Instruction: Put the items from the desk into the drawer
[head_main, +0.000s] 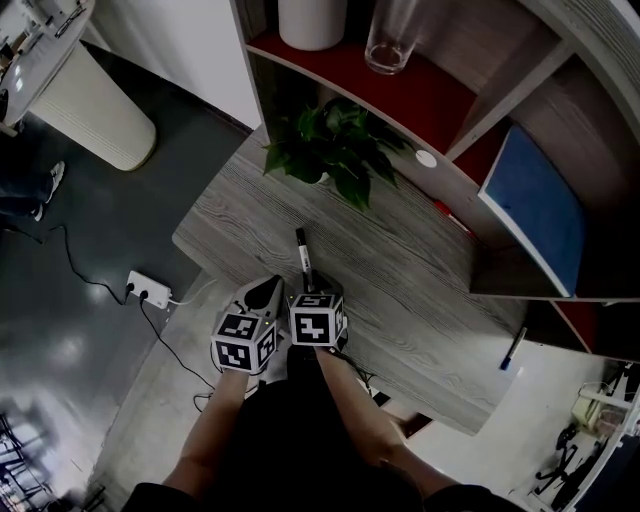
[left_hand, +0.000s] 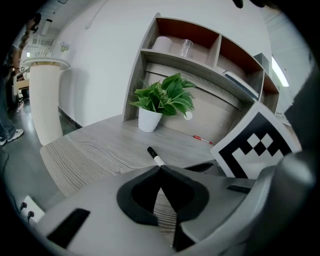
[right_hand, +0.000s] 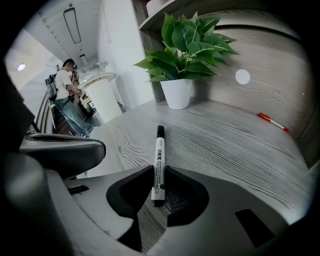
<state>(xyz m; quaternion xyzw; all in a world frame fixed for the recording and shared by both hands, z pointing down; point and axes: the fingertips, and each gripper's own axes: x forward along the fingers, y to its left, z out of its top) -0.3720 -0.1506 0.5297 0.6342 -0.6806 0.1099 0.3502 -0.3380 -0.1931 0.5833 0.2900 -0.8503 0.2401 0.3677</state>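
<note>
— Is any writing to be read?
— Black Chinese characters, seemingly "白板笔", are printed along the white, black-capped cylindrical marker pen (right_hand: 159, 160). The smaller line beneath cannot be made out.

left hand-held gripper (left_hand: 160, 170): jaws together, angled down | right hand-held gripper (right_hand: 159, 169): jaws apparently clamping marker (right_hand: 160, 145)
</note>
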